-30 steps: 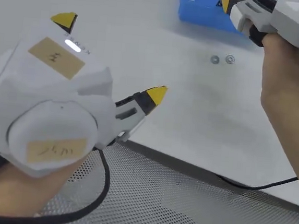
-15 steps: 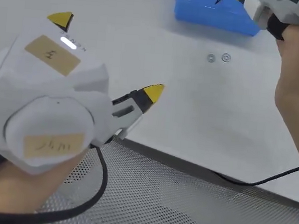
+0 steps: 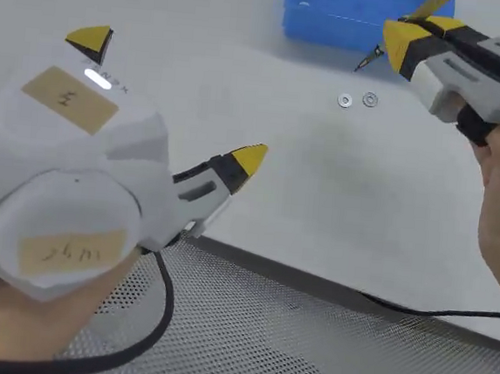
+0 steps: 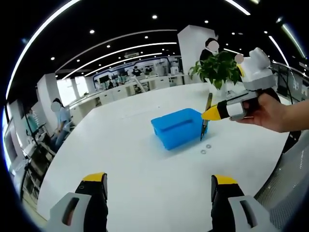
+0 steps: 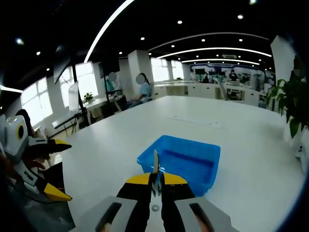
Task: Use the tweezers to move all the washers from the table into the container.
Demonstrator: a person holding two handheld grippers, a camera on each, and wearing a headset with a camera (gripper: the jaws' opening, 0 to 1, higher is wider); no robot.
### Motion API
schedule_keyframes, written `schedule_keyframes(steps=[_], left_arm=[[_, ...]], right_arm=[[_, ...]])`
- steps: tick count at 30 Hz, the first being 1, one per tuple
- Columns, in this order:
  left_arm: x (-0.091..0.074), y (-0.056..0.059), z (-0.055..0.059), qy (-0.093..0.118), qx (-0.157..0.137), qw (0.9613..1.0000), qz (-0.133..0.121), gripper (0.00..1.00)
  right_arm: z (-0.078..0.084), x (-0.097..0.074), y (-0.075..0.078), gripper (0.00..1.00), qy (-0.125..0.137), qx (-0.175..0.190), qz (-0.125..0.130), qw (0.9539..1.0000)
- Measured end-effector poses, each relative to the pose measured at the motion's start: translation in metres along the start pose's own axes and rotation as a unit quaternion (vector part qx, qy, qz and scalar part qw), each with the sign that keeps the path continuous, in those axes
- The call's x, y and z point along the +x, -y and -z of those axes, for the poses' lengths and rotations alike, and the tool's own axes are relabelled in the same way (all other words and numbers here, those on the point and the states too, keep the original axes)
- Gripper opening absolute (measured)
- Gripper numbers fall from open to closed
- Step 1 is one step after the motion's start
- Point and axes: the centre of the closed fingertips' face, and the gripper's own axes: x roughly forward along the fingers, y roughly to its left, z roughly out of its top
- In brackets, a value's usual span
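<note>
Right gripper [image 3: 413, 28] clamped on tweezers [image 3: 371, 58], tips near washers [image 3: 345, 100] | washers on table [image 3: 242, 73], well off near edge, beside container [image 3: 334, 32] | left gripper [image 4: 158, 180] wide | one rim to be pinched, squarely.

We see a blue container [image 3: 334, 24] on the white table [image 3: 320, 184] and two silver washers [image 3: 356, 100]. The left tool [image 3: 170, 98] and right tool [image 3: 401, 38] are white with yellow tips. The tweezers [image 4: 208, 102] look dark, and the mesh [image 3: 306, 349] is grey.
</note>
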Motion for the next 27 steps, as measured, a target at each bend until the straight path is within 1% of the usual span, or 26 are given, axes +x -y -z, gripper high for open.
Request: schedule_keyframes(steps=[2,3,6,11,14,15,18,20,21,23,25,27], left_arm=[[0.000,-0.001,0.000,0.000,0.000,1.0000,-0.001,0.91],[0.000,-0.001,0.000,0.000,0.000,1.0000,-0.001,0.91],[0.000,-0.001,0.000,-0.001,-0.001,1.0000,-0.001,0.91],[0.000,-0.001,-0.001,-0.001,0.001,1.0000,0.001,0.91],[0.000,-0.001,-0.001,-0.002,0.001,1.0000,0.000,0.91],[0.000,-0.001,-0.001,-0.001,0.000,1.0000,0.000,0.91],[0.000,-0.002,-0.001,-0.002,0.000,1.0000,-0.001,0.90],[0.000,-0.003,-0.002,0.000,-0.001,1.0000,-0.004,0.91],[0.001,-0.005,-0.002,-0.001,-0.002,0.9999,-0.012,0.91],[0.001,-0.006,-0.001,-0.003,-0.002,0.9999,-0.016,0.90],[0.001,-0.006,-0.002,0.001,-0.002,0.9999,-0.014,0.88],[0.001,-0.005,-0.001,-0.003,0.002,0.9999,-0.013,0.89]], right_arm=[[0.006,0.003,-0.001,0.03,-0.007,-0.001,0.000,1.0000],[0.010,0.005,-0.001,0.03,-0.015,-0.006,0.000,0.9999],[0.014,0.007,-0.002,0.03,-0.022,-0.019,0.000,0.9996],[0.021,0.010,0.000,0.04,-0.035,-0.021,0.001,0.9992],[0.023,0.011,0.000,0.04,-0.037,-0.020,-0.001,0.9991],[0.021,0.012,-0.001,0.04,-0.032,-0.018,-0.001,0.9993],[0.021,0.013,0.000,0.03,-0.035,-0.026,-0.001,0.9990],[0.022,0.012,-0.002,0.03,-0.036,-0.028,-0.003,0.9989],[0.023,0.011,-0.002,0.03,-0.036,-0.028,-0.003,0.9990],[0.024,0.009,-0.003,0.03,-0.035,-0.027,-0.005,0.9990],[0.025,0.008,-0.003,0.03,-0.036,-0.025,-0.003,0.9990],[0.026,0.006,-0.002,0.03,-0.039,-0.022,-0.003,0.9990]])
